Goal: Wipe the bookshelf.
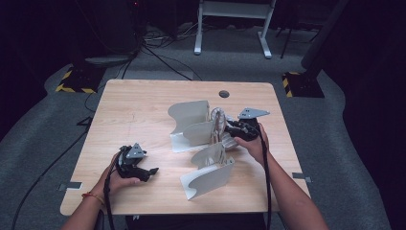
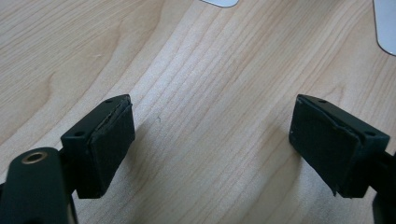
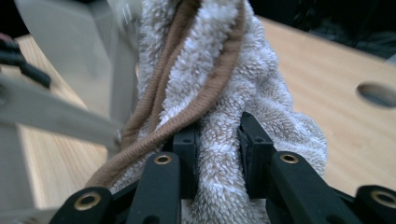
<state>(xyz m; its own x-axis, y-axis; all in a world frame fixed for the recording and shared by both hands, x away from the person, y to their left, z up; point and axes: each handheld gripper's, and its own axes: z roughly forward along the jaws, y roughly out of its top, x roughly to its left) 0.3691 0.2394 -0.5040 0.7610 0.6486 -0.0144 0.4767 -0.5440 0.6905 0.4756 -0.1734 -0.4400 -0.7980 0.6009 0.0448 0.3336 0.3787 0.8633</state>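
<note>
1. Counting first, we see one fluffy towel (image 3: 224,88) with a brown edge, held up just above the counter (image 1: 139,110).
2. We count two grippers. The right gripper (image 3: 218,151) is pinching the towel between its jaws, right beside the grey holders.
3. The left gripper (image 2: 210,144) rests low over the bare wood near the front left corner, with its jaws spread wide and nothing between them.
4. We count three grey curved holders (image 1: 189,117) in the middle of the counter, close together.
5. The counter is light wood with one small round hole (image 1: 223,94) near its far edge.
6. The room is dark, with a grey carpet (image 1: 335,143), cables and a white frame (image 1: 232,19) behind.
</note>
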